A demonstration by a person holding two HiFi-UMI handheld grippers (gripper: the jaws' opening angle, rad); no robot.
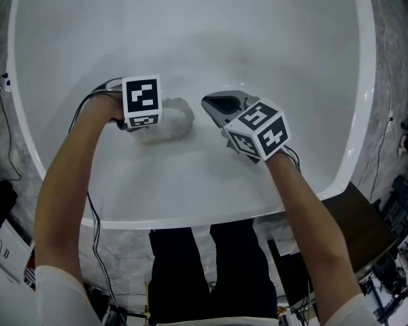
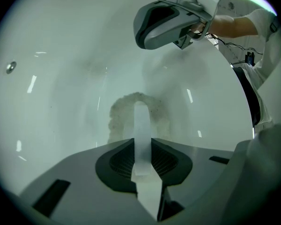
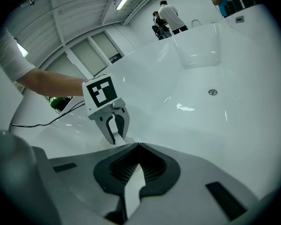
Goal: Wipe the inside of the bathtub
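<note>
The left gripper (image 2: 140,108) is closed on a pale, speckled cloth (image 1: 173,119) and presses it against the near wall of the white bathtub (image 1: 272,39), a little left of centre in the head view. In the left gripper view the cloth bulges around the tips of the jaws, which are pinched together, so it lies straight ahead of that gripper and touches the tub. The right gripper (image 1: 211,103) is just to the right of the cloth, apart from it. Its jaws are together with nothing between them, and they point toward the cloth. The cloth is a bunched lump, slightly wider from left to right in the head view, and it sits between the two grippers, with the left one holding it. Most of the tub's inside lies toward the top of the head view, so the next stroke probably calls for pushing the cloth away from the person along the tub's long axis.
</note>
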